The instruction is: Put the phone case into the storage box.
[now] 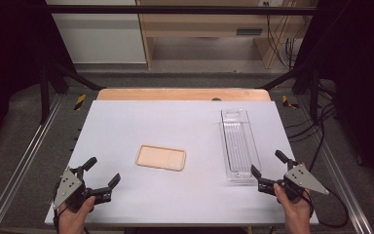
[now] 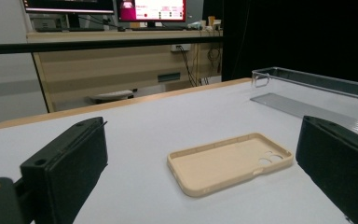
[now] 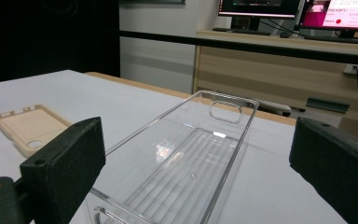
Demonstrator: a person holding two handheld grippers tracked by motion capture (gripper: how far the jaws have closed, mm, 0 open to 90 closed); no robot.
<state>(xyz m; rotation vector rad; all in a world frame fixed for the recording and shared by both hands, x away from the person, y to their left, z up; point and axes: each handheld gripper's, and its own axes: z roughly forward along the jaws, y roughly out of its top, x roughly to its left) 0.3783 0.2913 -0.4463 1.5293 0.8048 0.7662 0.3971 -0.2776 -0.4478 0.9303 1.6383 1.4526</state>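
At the near left corner of the desk [image 1: 126,122], the left gripper [image 1: 101,176] sits low in the person's hand, jaws spread wide, nothing between them. Aimed toward the desk's middle. Phone case [image 1: 161,157] lies there flat, open side up, tan, camera cutout at its right end; well apart from both grippers. In the left gripper view the phone case [image 2: 230,161] shows ahead between the two black jaws, untouched.

Near right corner: right gripper [image 1: 266,168], likewise spread wide and holding nothing, its tips just beside the near end of the clear tray [image 1: 239,144]. Tray runs lengthwise from near edge toward far edge along the desk's right side, ribbed floor, handle slot at each end, nothing in it. Right gripper view looks straight down the clear tray [image 3: 193,163]; phone case [image 3: 28,126] off to its left.
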